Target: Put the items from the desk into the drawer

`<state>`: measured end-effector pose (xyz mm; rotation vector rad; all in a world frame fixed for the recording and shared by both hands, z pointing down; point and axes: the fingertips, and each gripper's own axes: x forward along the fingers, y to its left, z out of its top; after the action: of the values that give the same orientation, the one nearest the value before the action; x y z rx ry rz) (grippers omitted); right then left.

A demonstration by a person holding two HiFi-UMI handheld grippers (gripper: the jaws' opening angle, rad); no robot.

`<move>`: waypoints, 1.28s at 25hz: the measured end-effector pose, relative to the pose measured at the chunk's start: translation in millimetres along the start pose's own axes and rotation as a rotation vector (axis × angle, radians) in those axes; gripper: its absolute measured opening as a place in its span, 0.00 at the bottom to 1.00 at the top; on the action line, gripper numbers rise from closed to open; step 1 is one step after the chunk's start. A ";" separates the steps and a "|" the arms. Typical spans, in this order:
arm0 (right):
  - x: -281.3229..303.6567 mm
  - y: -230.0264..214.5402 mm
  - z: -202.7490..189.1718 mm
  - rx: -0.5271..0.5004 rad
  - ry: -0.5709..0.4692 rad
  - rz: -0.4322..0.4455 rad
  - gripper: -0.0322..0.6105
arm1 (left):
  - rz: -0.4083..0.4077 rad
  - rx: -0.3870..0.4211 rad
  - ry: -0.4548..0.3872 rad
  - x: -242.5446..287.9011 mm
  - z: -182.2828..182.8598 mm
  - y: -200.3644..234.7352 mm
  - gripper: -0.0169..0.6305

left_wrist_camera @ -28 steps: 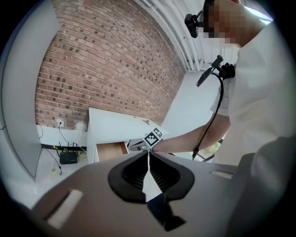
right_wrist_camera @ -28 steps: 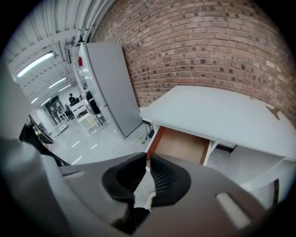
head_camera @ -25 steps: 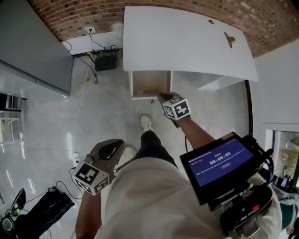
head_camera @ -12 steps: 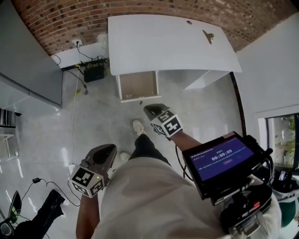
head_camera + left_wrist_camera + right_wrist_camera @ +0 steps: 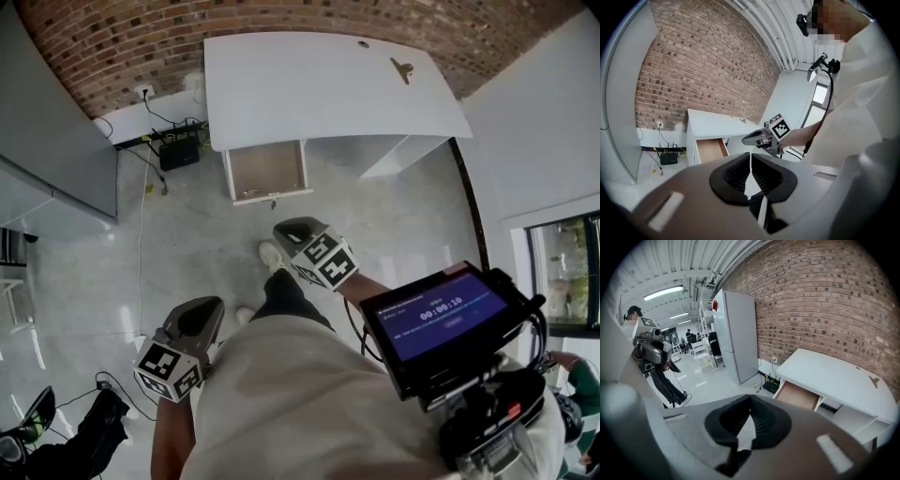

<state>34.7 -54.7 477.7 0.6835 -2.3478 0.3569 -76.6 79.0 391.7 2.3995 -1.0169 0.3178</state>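
Note:
A white desk [image 5: 319,89] stands against the brick wall, and its wooden drawer [image 5: 267,171] is pulled out and looks empty. A small dark clip [image 5: 402,68] lies near the desk's right end, with a tiny round item [image 5: 363,43] further back. My right gripper [image 5: 286,229] is shut on nothing and hangs over the floor a short way in front of the drawer. My left gripper [image 5: 202,307] is lower left beside my body, shut and empty. The left gripper view shows the desk [image 5: 712,126], the drawer [image 5: 711,147] and the right gripper [image 5: 761,137]. The right gripper view shows the drawer [image 5: 799,397] and the clip [image 5: 873,379].
A black router [image 5: 178,150] with cables sits on the floor by the wall left of the desk. A tall grey cabinet [image 5: 47,159] stands at the left. A black bag [image 5: 94,436] lies on the floor lower left. A white side unit [image 5: 398,155] sits under the desk's right half.
My right gripper has drawn back from the drawer front toward my body. The desk now sits further from me in the head view. The drawer stays out.

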 end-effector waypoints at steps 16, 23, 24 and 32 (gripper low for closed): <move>3.1 28.0 27.1 -0.072 -0.037 0.033 0.05 | -0.017 0.022 -0.002 -0.5 6.1 13.7 0.05; 1.4 29.8 32.4 -0.087 -0.043 0.029 0.05 | -0.018 0.015 -0.002 -0.8 4.2 15.3 0.05; 1.2 29.2 31.5 -0.089 -0.042 0.028 0.05 | -0.018 0.014 -0.001 -0.3 3.1 14.9 0.05; -1.1 20.0 24.4 -0.113 -0.032 0.016 0.05 | -0.013 -0.008 0.016 -0.4 -5.3 9.3 0.05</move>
<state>11.6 -47.9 457.4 0.6209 -2.3848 0.2203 -83.6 76.6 399.4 2.3918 -0.9935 0.3280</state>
